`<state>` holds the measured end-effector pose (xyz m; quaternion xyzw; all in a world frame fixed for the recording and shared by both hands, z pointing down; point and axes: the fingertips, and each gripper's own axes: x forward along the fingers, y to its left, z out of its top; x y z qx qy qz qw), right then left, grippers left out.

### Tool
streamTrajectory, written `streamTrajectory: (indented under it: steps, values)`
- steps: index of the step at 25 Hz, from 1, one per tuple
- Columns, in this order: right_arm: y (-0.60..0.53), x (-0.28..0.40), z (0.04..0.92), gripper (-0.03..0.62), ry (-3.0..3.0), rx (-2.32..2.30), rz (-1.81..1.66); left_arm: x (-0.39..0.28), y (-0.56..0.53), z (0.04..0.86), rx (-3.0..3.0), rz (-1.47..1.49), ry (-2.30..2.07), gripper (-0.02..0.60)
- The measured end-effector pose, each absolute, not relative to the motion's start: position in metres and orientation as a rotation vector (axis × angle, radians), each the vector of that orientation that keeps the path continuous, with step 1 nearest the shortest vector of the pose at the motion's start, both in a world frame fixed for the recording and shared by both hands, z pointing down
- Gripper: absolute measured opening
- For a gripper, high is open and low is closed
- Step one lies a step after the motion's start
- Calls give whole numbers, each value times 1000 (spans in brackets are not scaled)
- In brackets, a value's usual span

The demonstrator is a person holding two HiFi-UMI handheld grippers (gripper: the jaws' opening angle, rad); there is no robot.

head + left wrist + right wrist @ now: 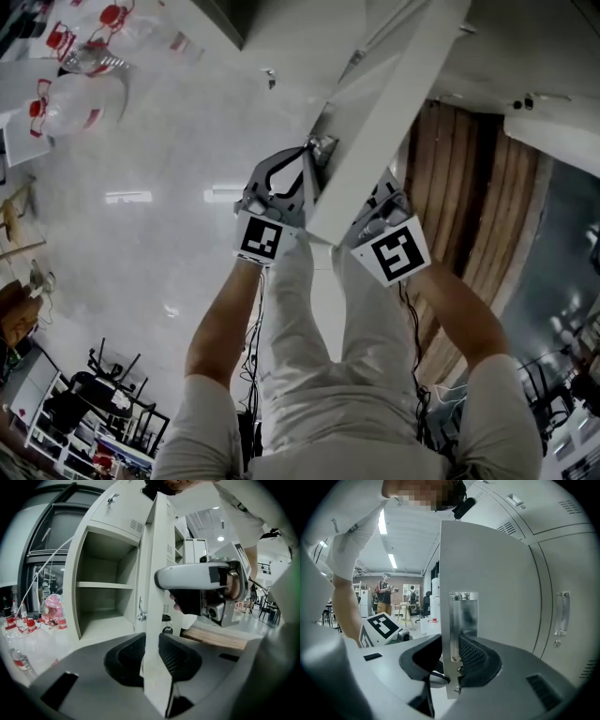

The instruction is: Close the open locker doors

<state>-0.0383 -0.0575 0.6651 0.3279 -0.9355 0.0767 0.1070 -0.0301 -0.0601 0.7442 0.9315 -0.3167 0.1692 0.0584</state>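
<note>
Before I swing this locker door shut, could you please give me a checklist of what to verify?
1. Left tongs clamped on the edge of the locker door: ok.
2. Right tongs closed over the door handle: ok.
3. Nothing protrudes from the open compartment: ok.
4. Door shut: not ok, it stands open.
5. Hinge side free: cannot tell, out of view.

Overhead; two close views flanking door (pixel 382 114)

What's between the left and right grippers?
The open locker door, edge-on, with the left gripper on its left and the right gripper on its right. The head view shows it.
</note>
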Motion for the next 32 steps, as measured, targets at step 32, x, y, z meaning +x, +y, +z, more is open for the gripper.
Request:
streamTrajectory:
  steps: [32]
  values:
    - [-228, -140, 657, 43, -2741, 1123, 61, -141, -223, 721, 2575, 168, -1461, 5]
